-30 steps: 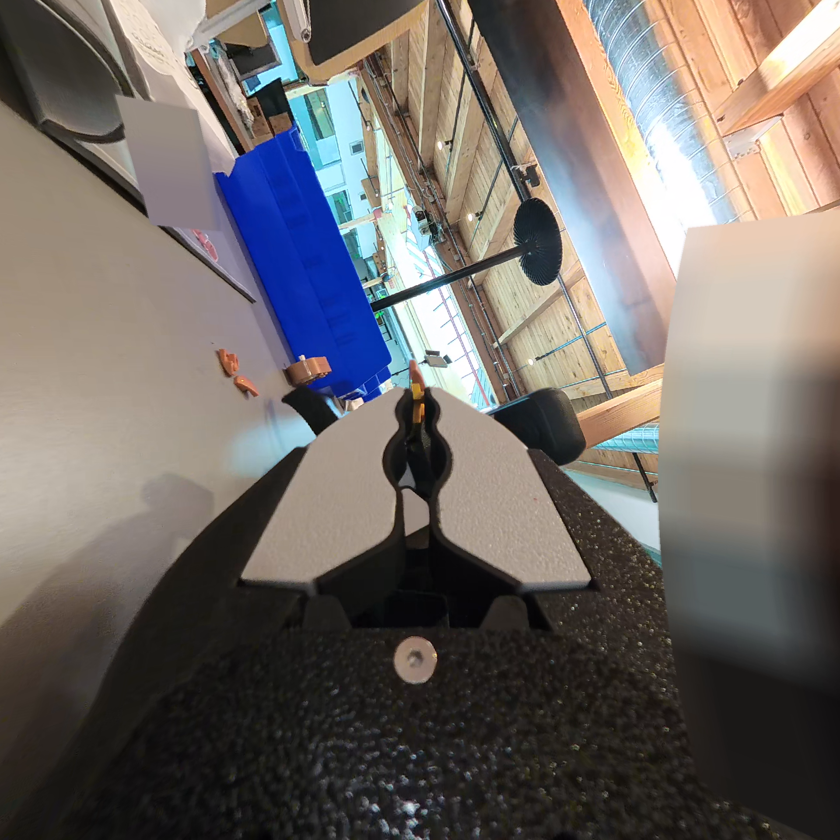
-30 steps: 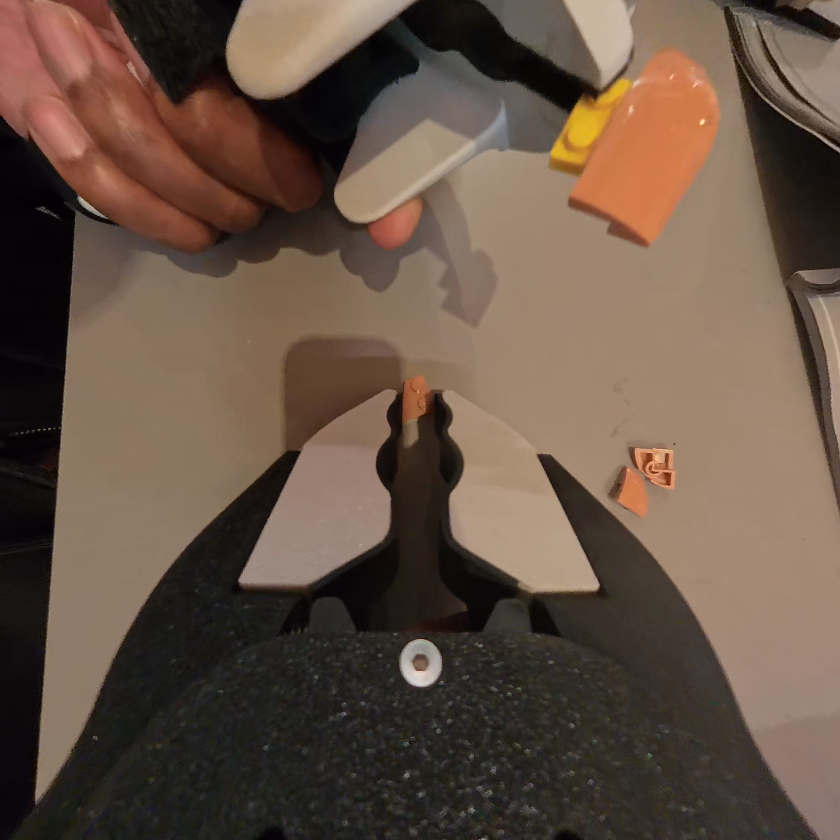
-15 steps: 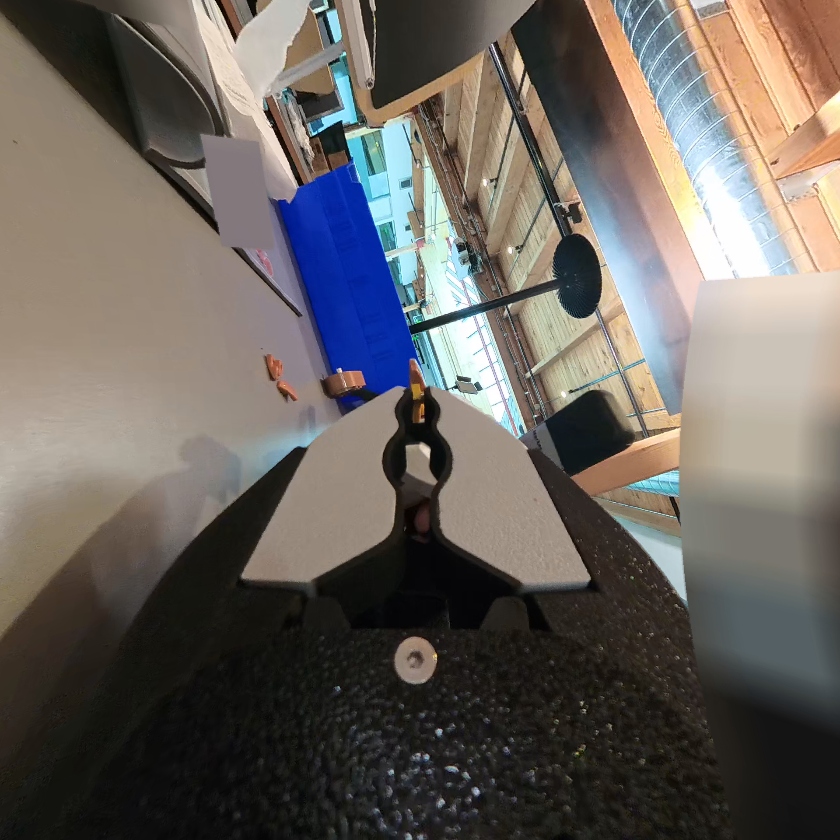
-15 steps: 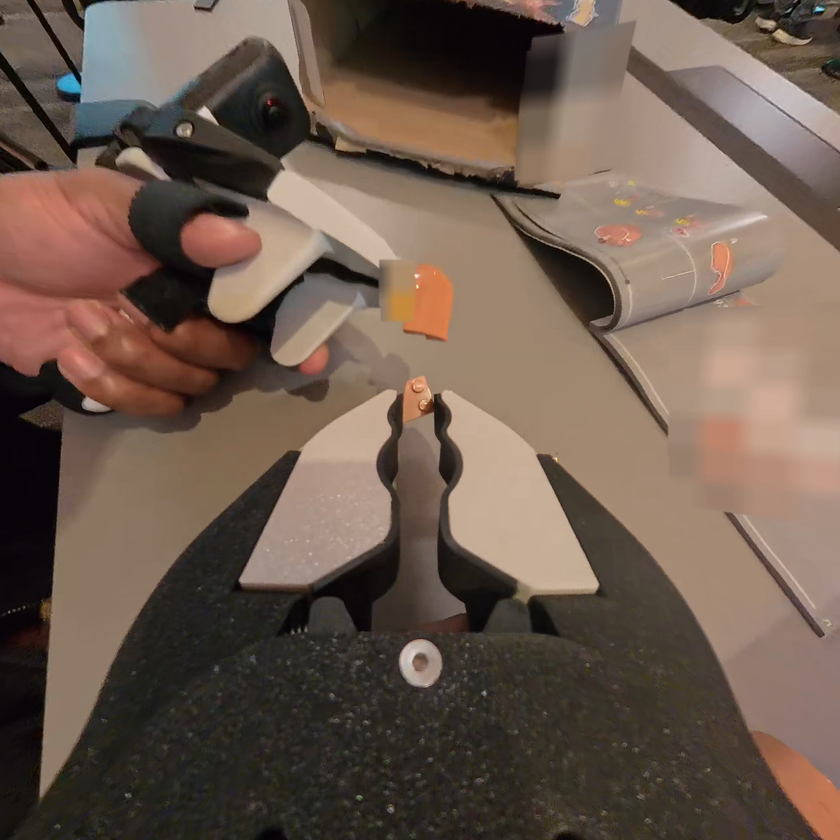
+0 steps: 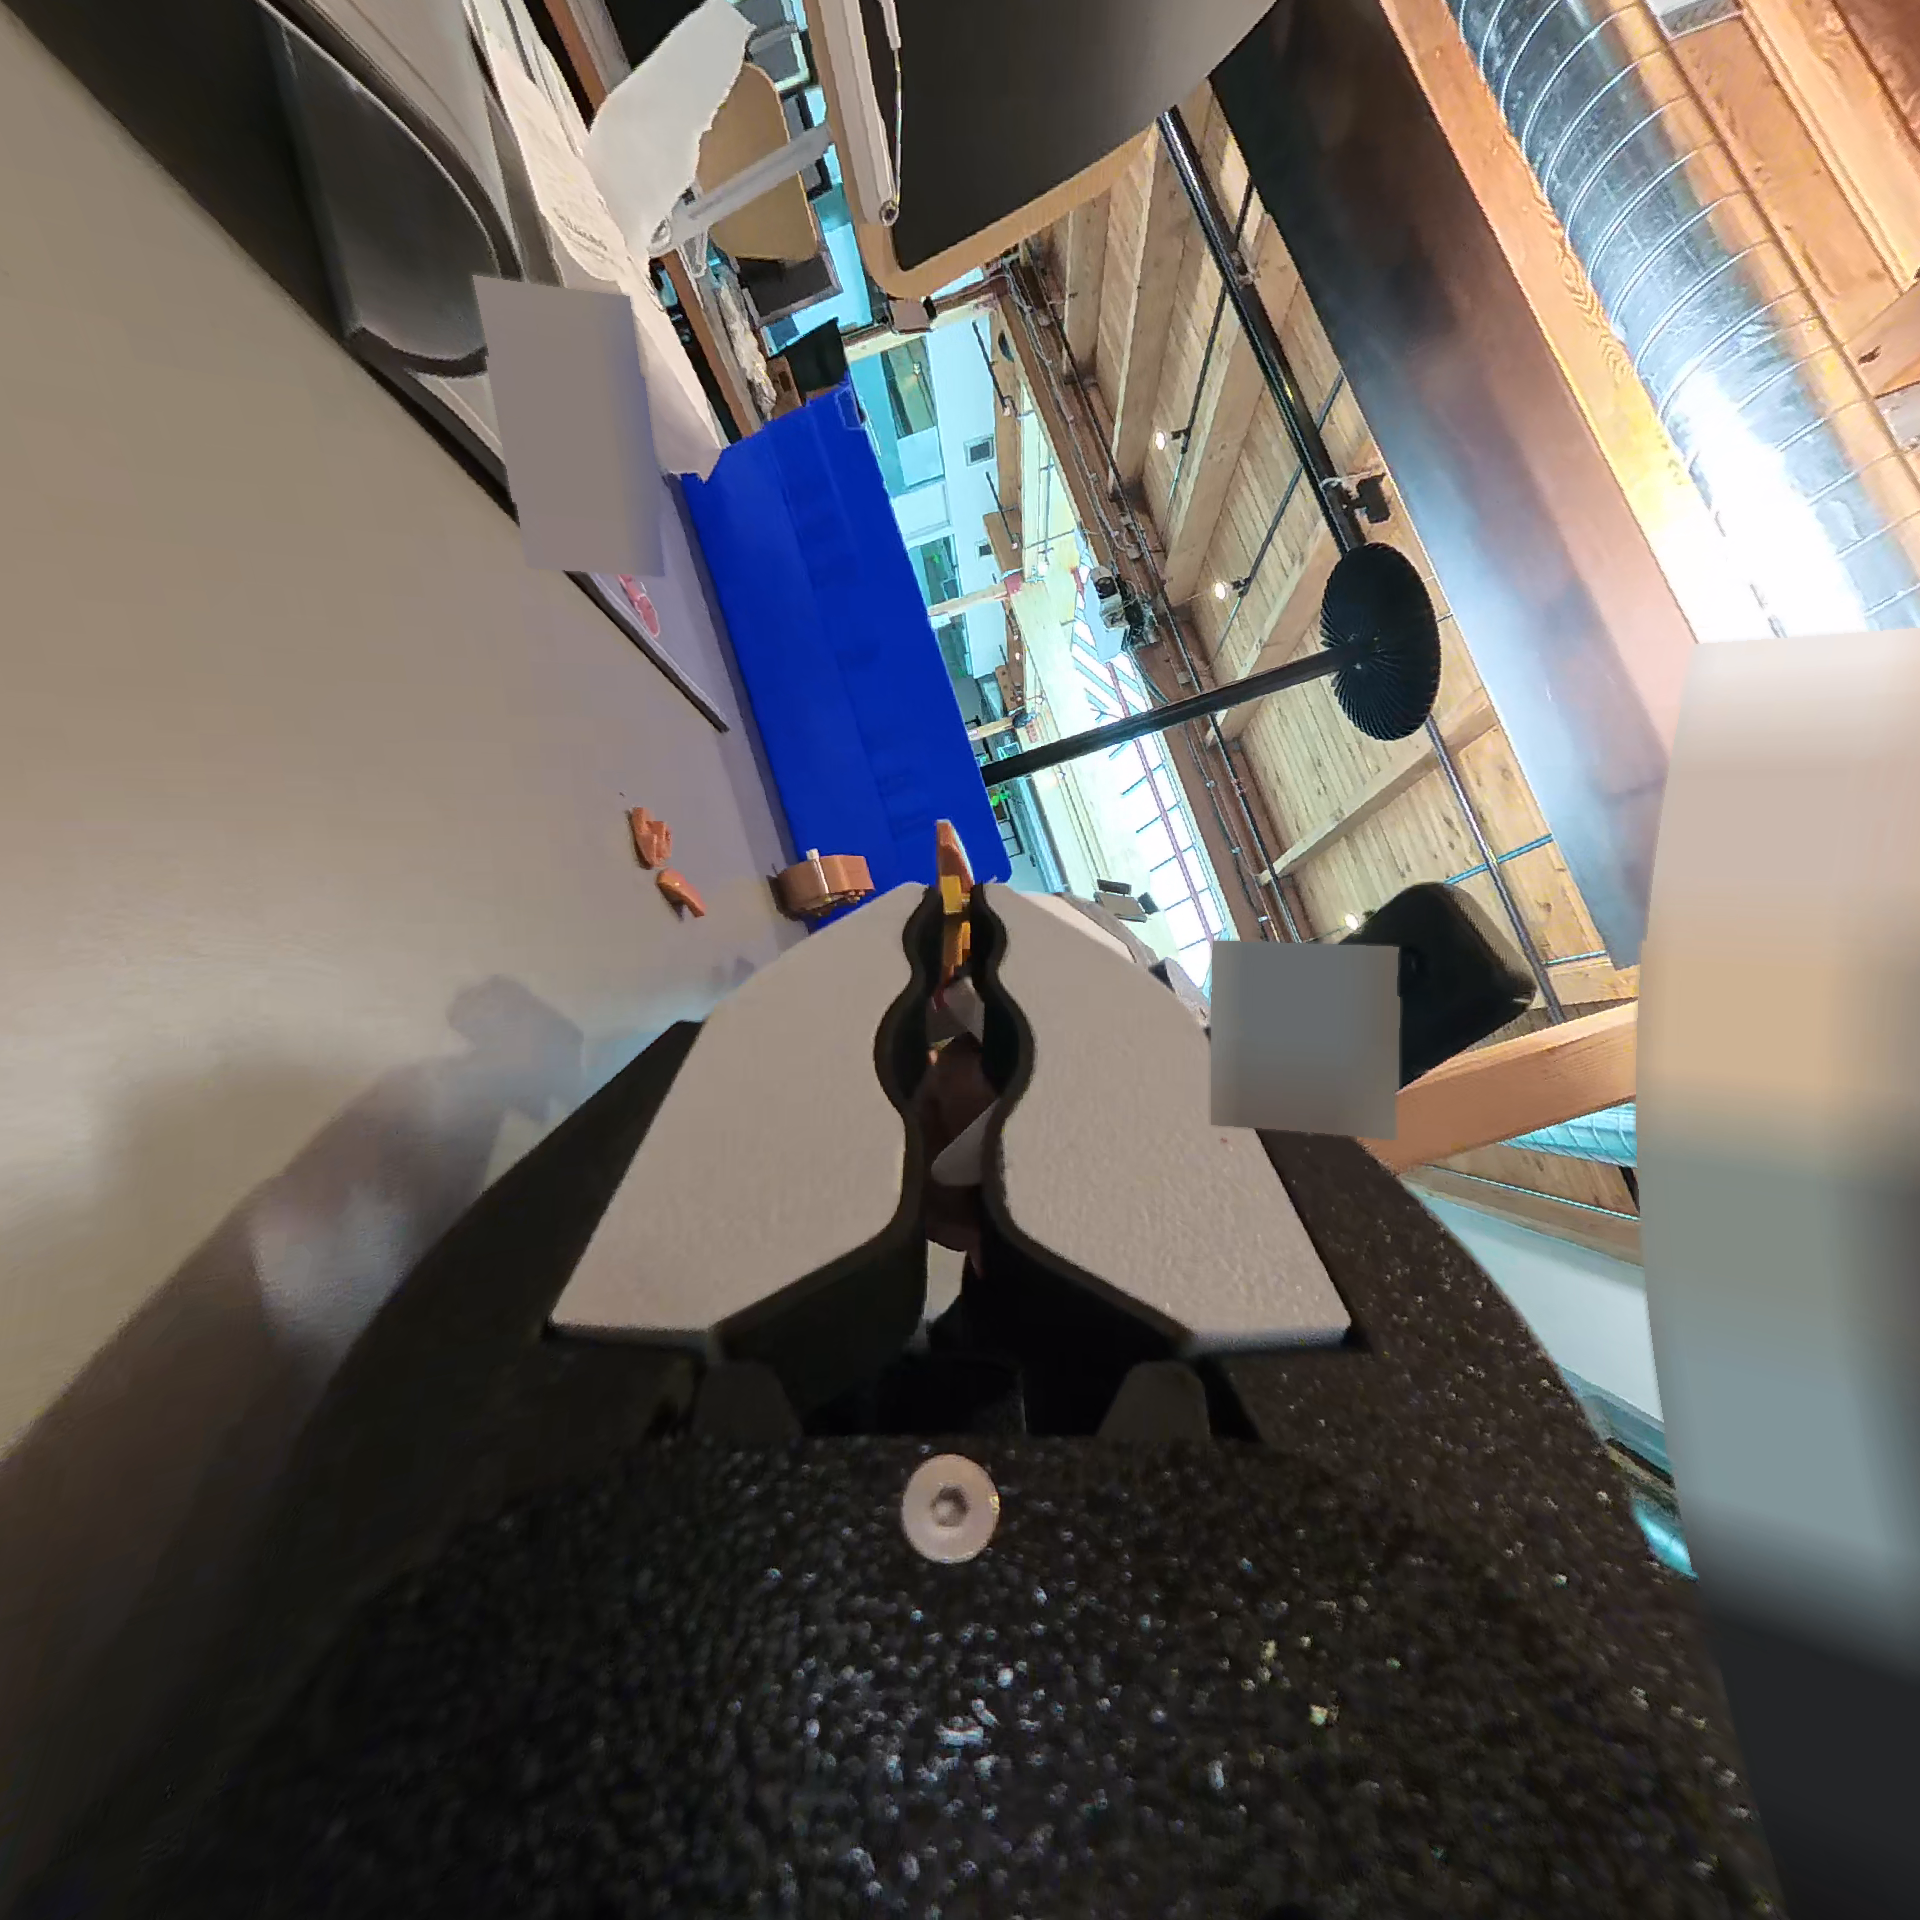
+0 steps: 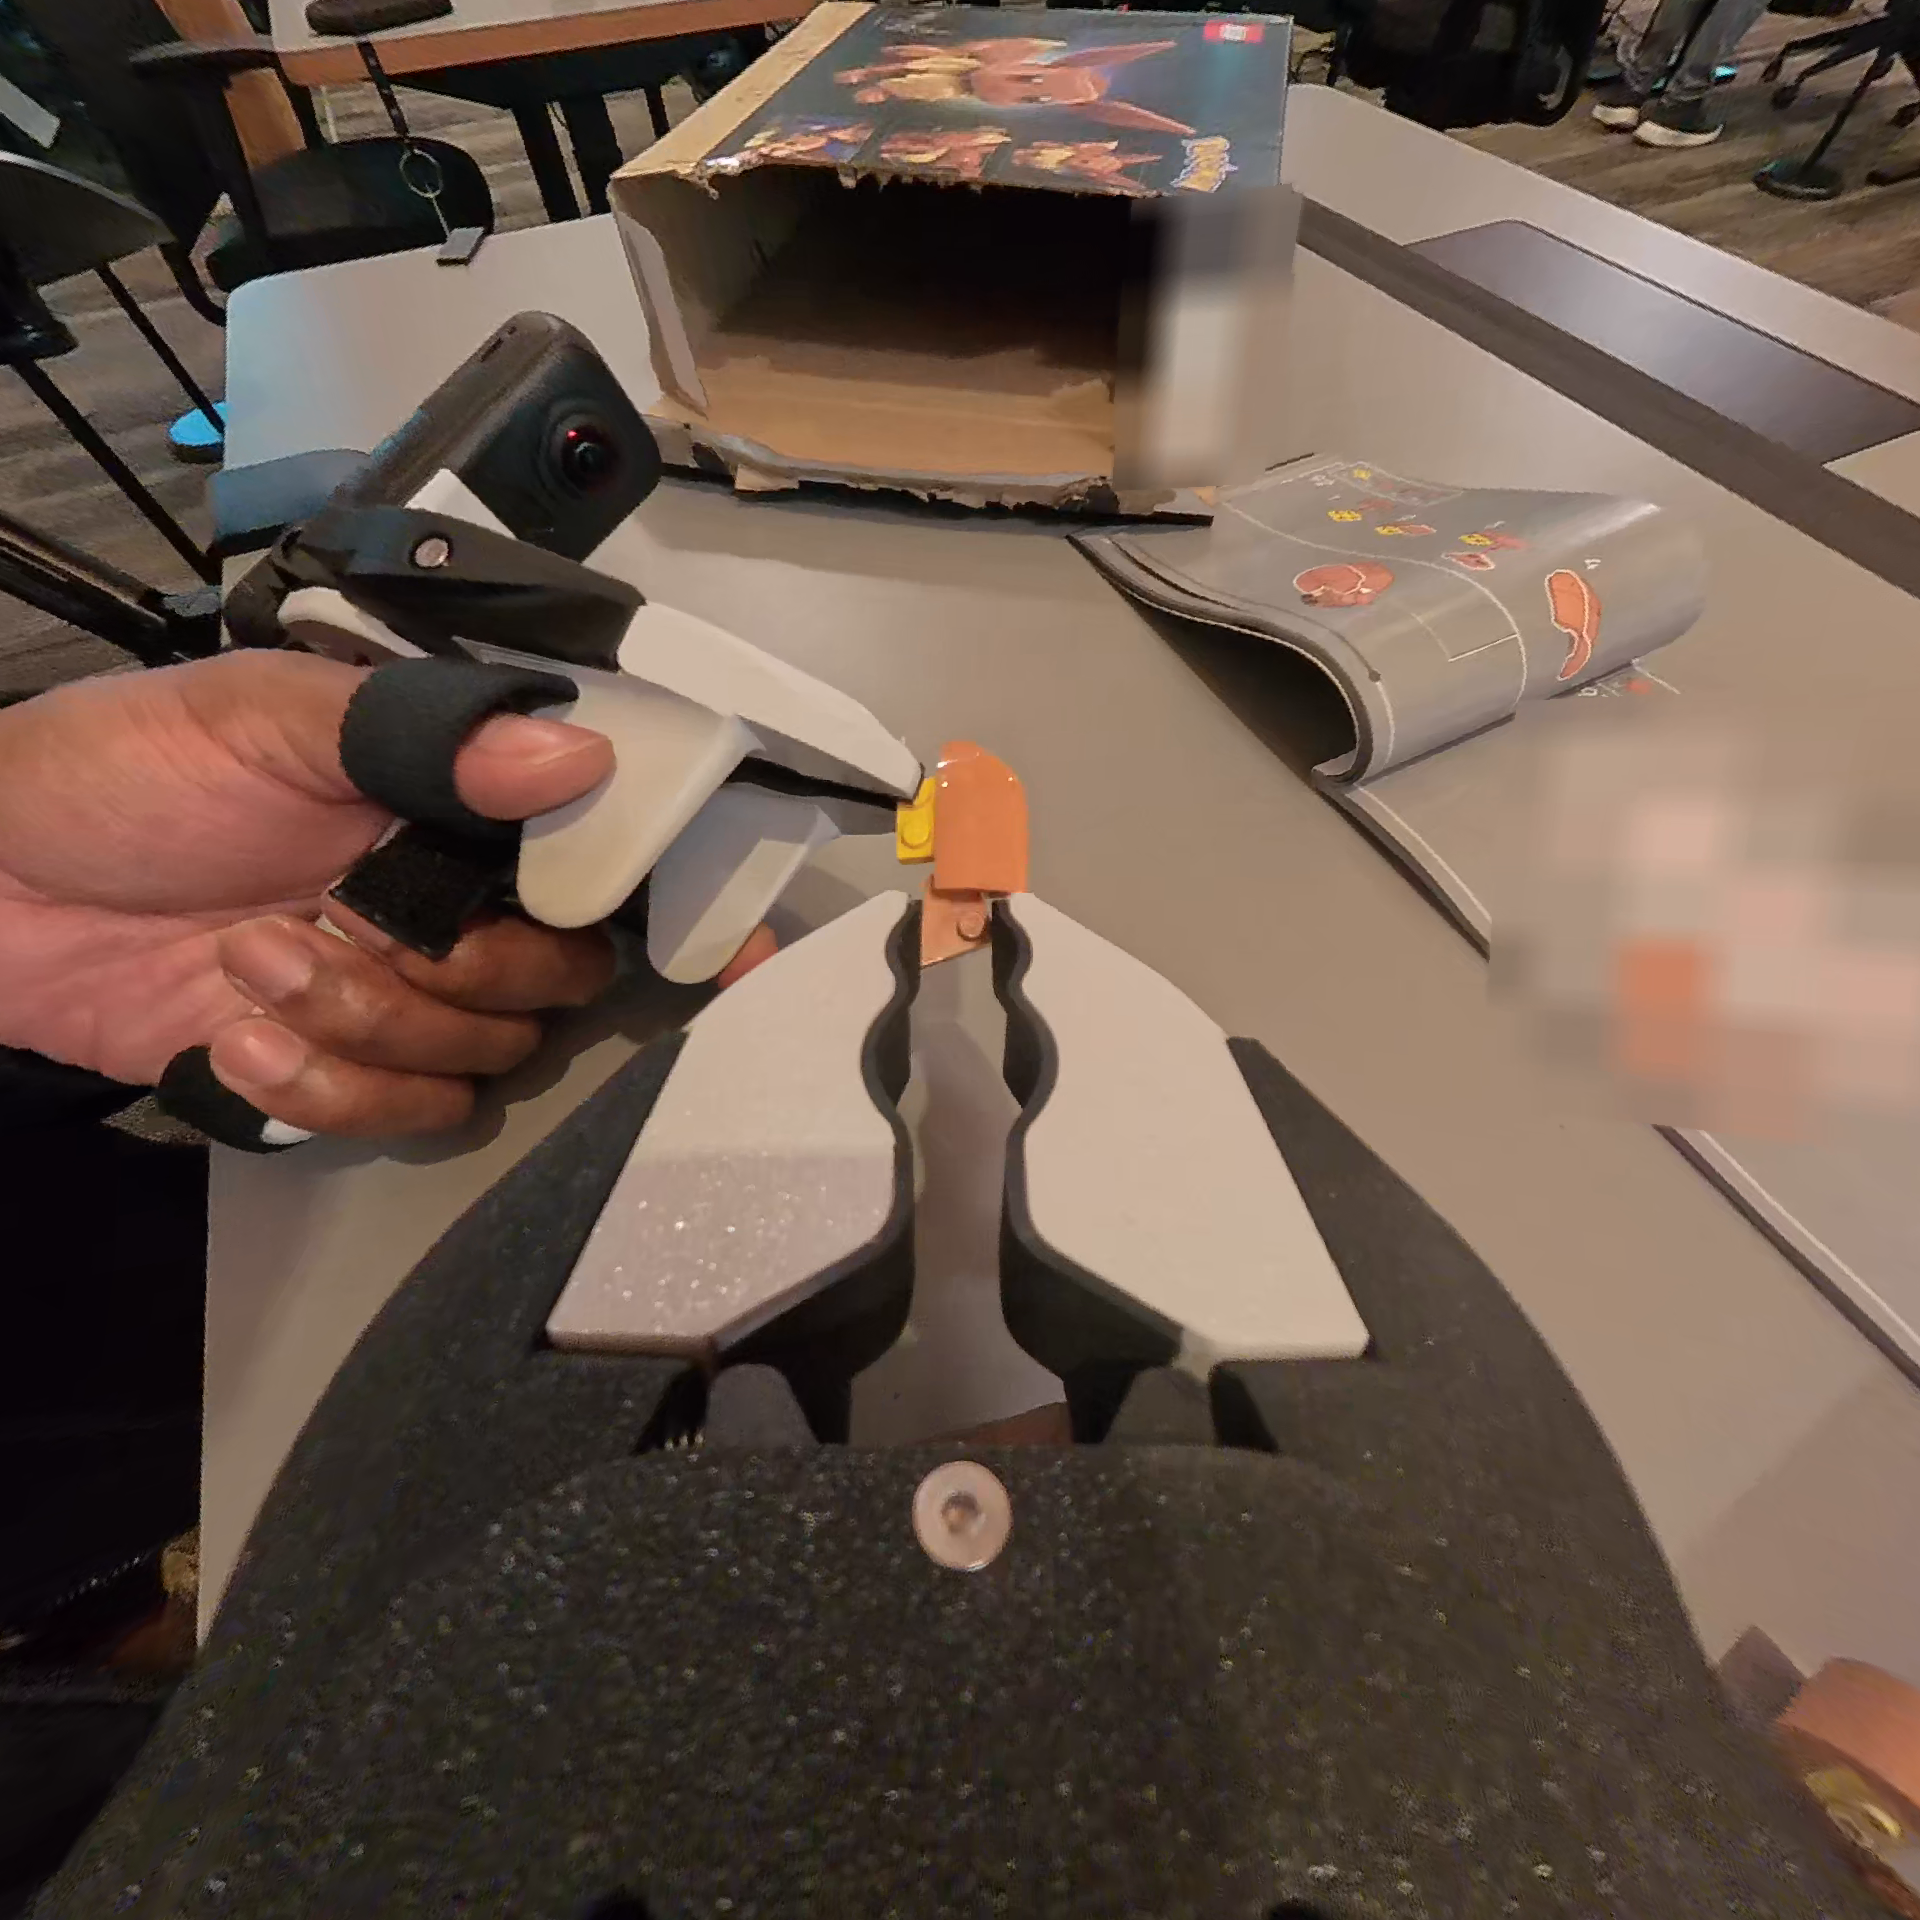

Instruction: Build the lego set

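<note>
The grey table point(image 6: 1195, 935) carries a torn cardboard box point(image 6: 914, 343) lying on its side, mouth toward the camera, apparently empty though its depths are dim. Beside it lies a curled instruction booklet point(image 6: 1455, 623).

Above the table, the left gripper point(image 6: 914, 805) has its jaws nearly closed on a yellow plate point(image 6: 914, 831) joined to a curved orange piece point(image 6: 982, 821), held out sideways.

The right gripper point(image 6: 951, 925), jaws narrowly apart, pinches a small brown-orange plate point(image 6: 951, 930) just beneath the orange piece, seemingly touching it.

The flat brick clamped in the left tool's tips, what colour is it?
Yellow, with a larger orange curved piece attached. Clearest in the right wrist view.
</note>
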Motion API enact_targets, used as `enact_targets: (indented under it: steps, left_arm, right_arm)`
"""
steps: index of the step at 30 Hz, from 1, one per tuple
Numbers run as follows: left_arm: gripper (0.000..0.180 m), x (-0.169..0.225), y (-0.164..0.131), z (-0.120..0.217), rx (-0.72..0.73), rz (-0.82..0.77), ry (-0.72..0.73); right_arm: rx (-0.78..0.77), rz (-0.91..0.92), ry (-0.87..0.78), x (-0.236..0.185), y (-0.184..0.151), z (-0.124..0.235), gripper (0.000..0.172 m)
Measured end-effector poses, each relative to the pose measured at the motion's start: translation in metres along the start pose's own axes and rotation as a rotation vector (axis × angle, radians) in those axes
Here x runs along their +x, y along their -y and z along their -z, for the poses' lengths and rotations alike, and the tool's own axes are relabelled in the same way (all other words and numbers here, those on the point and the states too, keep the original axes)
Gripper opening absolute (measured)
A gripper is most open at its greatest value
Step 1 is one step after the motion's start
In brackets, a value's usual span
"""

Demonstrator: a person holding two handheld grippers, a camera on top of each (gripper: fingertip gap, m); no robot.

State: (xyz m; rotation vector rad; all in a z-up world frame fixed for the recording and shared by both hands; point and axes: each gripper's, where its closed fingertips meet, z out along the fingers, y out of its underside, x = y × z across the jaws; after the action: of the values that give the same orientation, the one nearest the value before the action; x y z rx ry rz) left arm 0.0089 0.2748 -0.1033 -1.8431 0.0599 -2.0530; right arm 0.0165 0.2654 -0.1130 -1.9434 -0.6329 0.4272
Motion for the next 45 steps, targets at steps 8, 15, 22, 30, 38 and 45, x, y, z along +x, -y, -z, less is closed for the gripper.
enact_targets:
  steps: [8, 15, 22, 30, 38, 45]
  left_arm:
    - [0.004, -0.001, -0.002, -0.002, 0.002, -0.015, 0.019]
    - [0.004, -0.003, -0.004, -0.003, -0.006, -0.023, 0.037]
    - [0.004, -0.005, -0.001, -0.001, -0.004, -0.003, 0.039]
    - [0.004, -0.006, 0.003, 0.002, 0.0, -0.006, 0.043]
    - [0.004, 0.0, -0.016, -0.008, -0.061, 0.02, 0.007]
    - [0.004, 0.0, -0.022, -0.007, -0.097, 0.014, 0.011]
  right_arm:
    - [0.013, -0.018, -0.019, 0.003, 0.001, 0.0, 0.012]
    - [0.034, -0.016, -0.043, 0.005, 0.003, 0.001, 0.0]
    - [-0.026, 0.032, -0.094, 0.02, -0.011, 0.006, 0.001]
    - [-0.013, -0.112, -0.017, 0.032, -0.02, 0.013, 0.014]
    - [-0.019, -0.058, 0.07, 0.011, -0.019, 0.0, 0.037]
    - [0.012, 0.033, 0.063, 0.007, -0.013, 0.002, 0.03]
